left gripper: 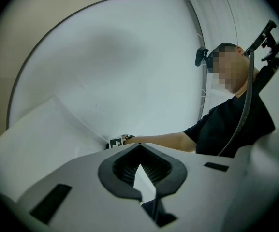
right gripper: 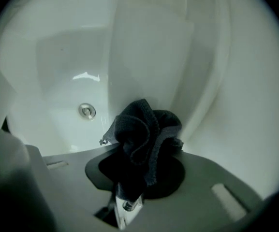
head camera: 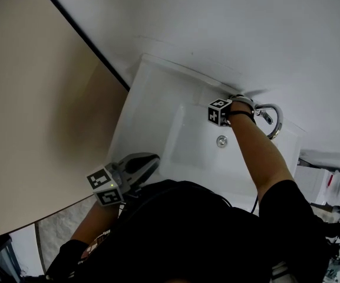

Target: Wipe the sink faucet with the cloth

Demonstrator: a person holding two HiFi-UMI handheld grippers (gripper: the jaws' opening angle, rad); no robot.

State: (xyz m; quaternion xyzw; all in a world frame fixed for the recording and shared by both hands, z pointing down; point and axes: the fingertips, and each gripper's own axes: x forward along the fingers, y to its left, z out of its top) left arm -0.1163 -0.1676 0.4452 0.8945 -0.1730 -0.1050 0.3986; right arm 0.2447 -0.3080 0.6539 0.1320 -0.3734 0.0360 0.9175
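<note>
A white sink [head camera: 152, 93] lies below me, and its curved chrome faucet [head camera: 274, 119] stands at the far right rim. My right gripper [head camera: 235, 108] is up against the faucet's left side. In the right gripper view that gripper [right gripper: 140, 151] is shut on a bunched dark cloth [right gripper: 144, 127], held over the sink basin [right gripper: 62, 57]; the faucet itself is not clear in that view. My left gripper [head camera: 135, 167] hangs at the sink's near left edge, away from the faucet. It [left gripper: 139, 151] is shut and holds nothing.
The drain [head camera: 221, 140] sits mid-basin and also shows as the drain [right gripper: 86, 111] in the right gripper view. A beige surface [head camera: 34, 99] lies left of the sink. White boxes [head camera: 323, 184] crowd the right. The person [left gripper: 231, 124] shows in the left gripper view.
</note>
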